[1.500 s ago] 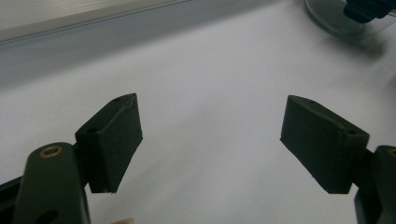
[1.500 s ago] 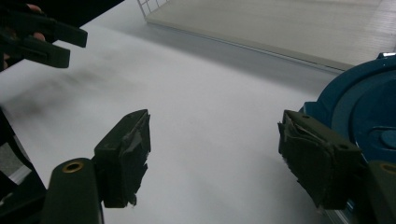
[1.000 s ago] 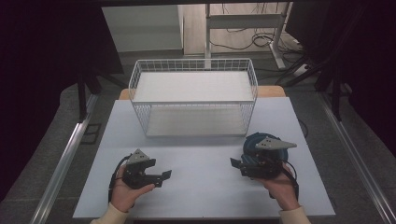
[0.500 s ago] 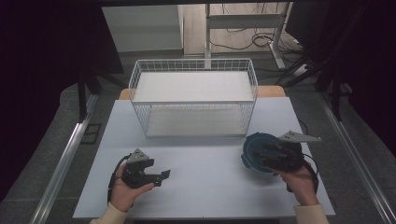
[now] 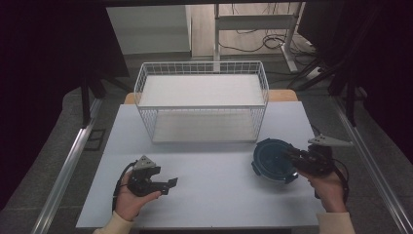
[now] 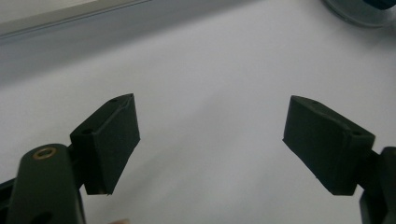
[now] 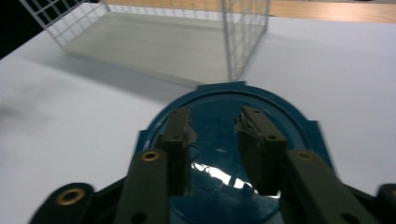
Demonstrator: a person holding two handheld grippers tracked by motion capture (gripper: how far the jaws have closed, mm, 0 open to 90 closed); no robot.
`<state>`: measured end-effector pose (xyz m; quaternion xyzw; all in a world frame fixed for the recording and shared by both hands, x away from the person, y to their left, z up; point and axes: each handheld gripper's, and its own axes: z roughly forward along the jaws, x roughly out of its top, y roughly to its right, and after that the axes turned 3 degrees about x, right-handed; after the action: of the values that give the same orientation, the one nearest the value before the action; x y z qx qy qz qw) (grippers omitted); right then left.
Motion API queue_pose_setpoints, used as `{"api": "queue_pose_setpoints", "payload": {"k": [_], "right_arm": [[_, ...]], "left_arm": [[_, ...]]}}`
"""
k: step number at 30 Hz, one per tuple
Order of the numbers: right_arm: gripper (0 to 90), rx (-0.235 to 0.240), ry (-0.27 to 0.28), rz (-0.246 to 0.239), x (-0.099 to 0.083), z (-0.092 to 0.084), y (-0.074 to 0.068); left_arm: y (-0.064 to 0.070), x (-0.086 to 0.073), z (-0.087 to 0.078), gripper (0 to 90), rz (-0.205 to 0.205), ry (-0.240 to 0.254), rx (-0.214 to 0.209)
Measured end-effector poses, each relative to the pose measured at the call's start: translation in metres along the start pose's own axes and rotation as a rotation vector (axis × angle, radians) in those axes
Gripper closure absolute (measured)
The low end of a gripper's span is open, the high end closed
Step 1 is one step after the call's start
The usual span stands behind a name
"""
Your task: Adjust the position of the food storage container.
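- Blue round container [image 5: 273, 160]: I see it lying on the white table [image 5: 219, 190], right of centre, just in front of the wire basket's right front corner; its lid, with side clasps, faces up.
- Right gripper [image 5: 293, 158]: I have it over the container's right half, tips above the lid. The jaws have just been closing and stand narrow, a gap between them; I cannot tell whether they touch the lid.
- Left gripper [image 5: 169, 184]: in my left hand near the table's front left, well apart from the container; jaws wide, nothing between them.
- Wire basket [image 5: 202, 108]: white, at the table's far middle.
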<state>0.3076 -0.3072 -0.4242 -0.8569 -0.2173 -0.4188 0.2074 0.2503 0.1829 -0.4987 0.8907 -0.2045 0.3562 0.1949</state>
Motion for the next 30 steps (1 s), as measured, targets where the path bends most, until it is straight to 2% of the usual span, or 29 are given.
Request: {"api": "queue_pose_setpoints", "payload": {"k": [8,15,19,20,24,30], "right_arm": [[88.1,-0.074,0.010,0.022,-0.003,-0.005,0.025],[89.3,-0.138,-0.006,0.043,-0.006,-0.005,0.042],[89.4,-0.168,-0.039,0.052,-0.007,0.004,0.051],[89.4,-0.181,-0.058,0.054,-0.007,0.011,0.055],[89.4,-0.217,-0.097,0.043,-0.009,0.021,0.060],[89.3,-0.236,-0.132,0.048,-0.014,0.028,0.067]], "left_arm": [[0.000,0.000,0.002,18.0,0.001,-0.009,0.005],[0.000,0.000,0.000,18.7,-0.004,0.007,0.012],[-0.001,0.000,0.000,18.8,-0.007,0.007,0.010],[-0.001,0.000,0.000,18.8,-0.006,0.007,0.010],[-0.001,0.000,-0.001,18.9,-0.003,0.009,0.010],[0.001,0.000,0.001,19.4,0.007,-0.002,0.009]]}}
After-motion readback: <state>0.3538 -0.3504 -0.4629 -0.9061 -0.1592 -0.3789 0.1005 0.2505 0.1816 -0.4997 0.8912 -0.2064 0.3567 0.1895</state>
